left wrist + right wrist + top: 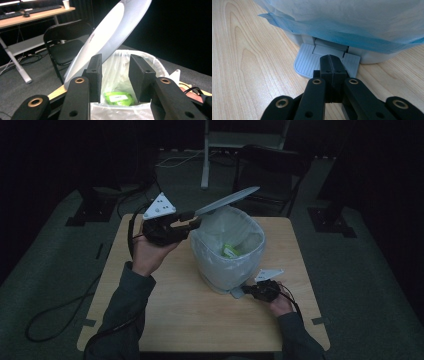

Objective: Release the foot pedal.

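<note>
High view: pedal bin (227, 262) stands mid-table, lined with a pale bag, lid (227, 200) raised and tilted up toward the far right. A green packet (230, 251) lies inside the bag. Left gripper (192, 221) sits at the bin's far-left rim, pointing right across the opening; right gripper (246, 290) is low at the bin's near-right foot, on the pedal (237, 293). Left gripper view: the jaws of the left gripper (115, 75) stand apart with nothing pressed between them; the green packet (117, 98) lies below and ahead of them, down in the bag, its long axis running across the gap. The lid (110, 35) rises on the left of the jaws, its hinge side beyond the far rim. Right gripper view: the right gripper (332, 67) has its jaws closed flat together, holding nothing, tips resting on the ribbed pedal (307, 61), which juts toward the camera from the bin's base (372, 56). Judgement: the left hand is much the nearer to the packet and the opening; any next move there goes downward, while the right must keep the pedal down for the lid to stay clear.
</note>
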Motion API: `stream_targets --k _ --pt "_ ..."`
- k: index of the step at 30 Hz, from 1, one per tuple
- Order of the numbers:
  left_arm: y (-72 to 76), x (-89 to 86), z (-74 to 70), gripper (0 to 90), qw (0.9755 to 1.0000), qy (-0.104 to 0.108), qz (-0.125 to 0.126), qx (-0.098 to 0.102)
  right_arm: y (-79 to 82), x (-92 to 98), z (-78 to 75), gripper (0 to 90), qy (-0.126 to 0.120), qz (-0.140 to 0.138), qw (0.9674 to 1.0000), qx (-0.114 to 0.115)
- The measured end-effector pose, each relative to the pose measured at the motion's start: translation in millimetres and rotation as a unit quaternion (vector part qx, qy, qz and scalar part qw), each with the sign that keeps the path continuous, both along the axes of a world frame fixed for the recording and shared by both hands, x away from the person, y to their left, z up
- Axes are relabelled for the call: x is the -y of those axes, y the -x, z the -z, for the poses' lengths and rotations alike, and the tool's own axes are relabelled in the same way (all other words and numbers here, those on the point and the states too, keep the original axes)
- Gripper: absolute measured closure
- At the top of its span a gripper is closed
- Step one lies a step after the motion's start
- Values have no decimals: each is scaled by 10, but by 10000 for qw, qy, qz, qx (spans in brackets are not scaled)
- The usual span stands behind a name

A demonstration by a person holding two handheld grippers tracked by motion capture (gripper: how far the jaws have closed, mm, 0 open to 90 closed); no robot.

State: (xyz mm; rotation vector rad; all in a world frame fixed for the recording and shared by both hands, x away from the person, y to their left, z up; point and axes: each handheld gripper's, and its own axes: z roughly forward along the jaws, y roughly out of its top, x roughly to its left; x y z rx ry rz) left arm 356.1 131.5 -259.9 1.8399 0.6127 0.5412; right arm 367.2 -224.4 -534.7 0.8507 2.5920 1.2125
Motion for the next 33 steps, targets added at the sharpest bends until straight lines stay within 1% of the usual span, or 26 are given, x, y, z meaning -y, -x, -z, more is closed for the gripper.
stream_targets --k 6,8,12,18,25,28,30,33 --pt "-32 -113 76 634 9998 13 -153 -104 5 -2 0 900 7 18 10000 6" --pt "-48 -158 118 633 9996 19 -224 -153 1 7 4 900 -39 30 10000 -34" --pt "-83 -242 204 634 9991 37 -327 -276 12 -5 0 900 4 50 10000 19" --pt "-104 -350 297 635 9983 68 -436 -389 16 0 -18 900 -26 48 10000 53" --pt "-119 -418 364 635 9975 58 -510 -484 29 3 -50 900 -21 43 9999 99" --pt "-127 -437 389 635 9972 78 -537 -513 37 8 -67 900 -32 37 9999 150" --pt "-133 -458 415 634 9969 83 -555 -550 47 17 -91 900 -97 58 9998 168" --pt "-145 -498 465 634 9963 97 -604 -610 62 71 -155 900 -117 194 9992 333"
